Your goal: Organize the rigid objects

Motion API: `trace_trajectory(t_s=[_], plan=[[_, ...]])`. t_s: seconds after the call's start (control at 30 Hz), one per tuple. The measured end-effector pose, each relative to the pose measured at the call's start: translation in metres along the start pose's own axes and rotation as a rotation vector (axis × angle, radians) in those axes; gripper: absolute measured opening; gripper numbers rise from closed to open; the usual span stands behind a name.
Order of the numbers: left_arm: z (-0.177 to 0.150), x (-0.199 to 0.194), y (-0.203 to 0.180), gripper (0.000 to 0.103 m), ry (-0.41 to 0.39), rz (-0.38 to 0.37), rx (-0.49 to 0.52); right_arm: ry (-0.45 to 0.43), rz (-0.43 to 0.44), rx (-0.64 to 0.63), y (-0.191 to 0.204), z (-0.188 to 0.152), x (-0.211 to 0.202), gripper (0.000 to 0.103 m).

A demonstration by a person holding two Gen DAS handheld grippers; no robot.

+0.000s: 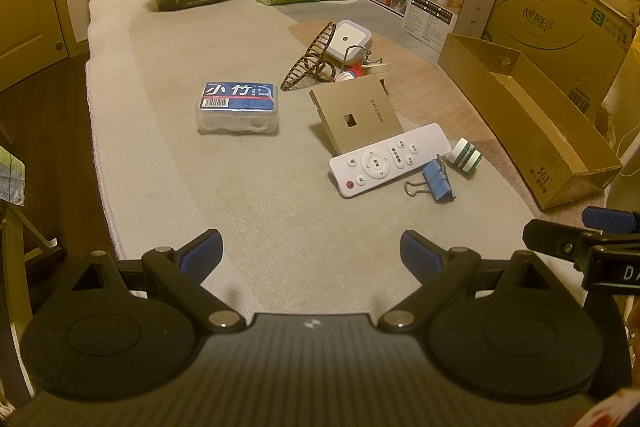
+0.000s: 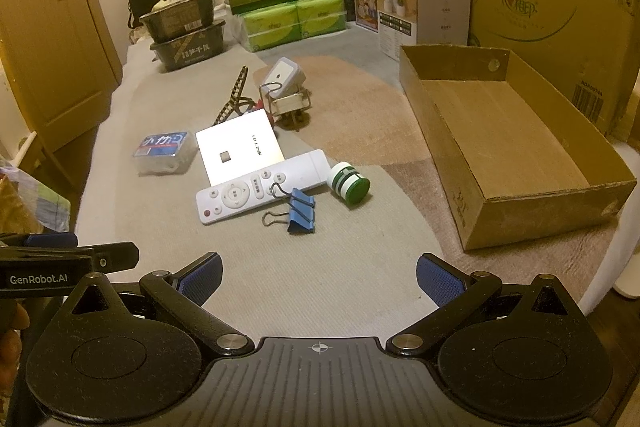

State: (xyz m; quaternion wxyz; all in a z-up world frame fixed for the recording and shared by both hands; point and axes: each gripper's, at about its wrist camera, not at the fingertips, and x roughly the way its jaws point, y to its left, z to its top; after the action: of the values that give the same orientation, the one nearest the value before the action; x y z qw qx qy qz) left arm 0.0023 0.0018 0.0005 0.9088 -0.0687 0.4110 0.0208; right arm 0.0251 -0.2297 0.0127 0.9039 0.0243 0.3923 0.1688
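Right wrist view shows the right gripper [image 2: 318, 277] wide open and empty, held above the beige ribbed mat [image 2: 280, 267]; the left gripper [image 1: 310, 253] is also wide open and holds nothing. No object is taken yet, so the work seems to be at its start, at the choosing of a first piece. The open brown cardboard box [image 2: 472, 223] at the right side is empty and is probably the place for the things. Nearest to the right gripper lies the blue metal binder clip [image 2: 298, 213], touching the white flat remote control [image 2: 260, 185], and just beside them lies the small green-and-white round cap [image 2: 348, 183] on its side. The next move probably calls for lowering the fingers around one of these and closing. The clip's wire handle rests on the remote, so a careless grasp could drag both. Farther back are the white square TP-LINK panel [image 2: 238, 151], the clear plastic case with blue label [image 2: 164, 149] and a small heap of other items, with cartons behind.
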Motion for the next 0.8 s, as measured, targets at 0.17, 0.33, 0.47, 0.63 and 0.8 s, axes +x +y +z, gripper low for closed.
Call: trace_trajectory(t_s=[0.17,0.33,0.47,0.63,0.8], plan=[[0.001,0.001,0.002,0.094,0.001,-0.001,-0.001,0.000,0.000,0.000,0.000,0.001,0.000,0.103],[0.000,0.003,0.004,0.094,0.004,-0.001,-0.004,0.000,0.000,0.002,0.000,0.000,0.001,0.103],[0.000,0.004,0.005,0.094,0.004,-0.003,-0.006,0.002,0.000,0.001,0.001,0.001,0.002,0.103],[-0.002,0.009,0.008,0.094,0.009,-0.001,-0.007,-0.003,0.018,-0.007,0.001,0.000,0.004,0.103],[0.000,0.014,0.010,0.094,0.012,-0.001,-0.001,-0.004,0.036,-0.003,-0.001,-0.001,0.011,0.102]])
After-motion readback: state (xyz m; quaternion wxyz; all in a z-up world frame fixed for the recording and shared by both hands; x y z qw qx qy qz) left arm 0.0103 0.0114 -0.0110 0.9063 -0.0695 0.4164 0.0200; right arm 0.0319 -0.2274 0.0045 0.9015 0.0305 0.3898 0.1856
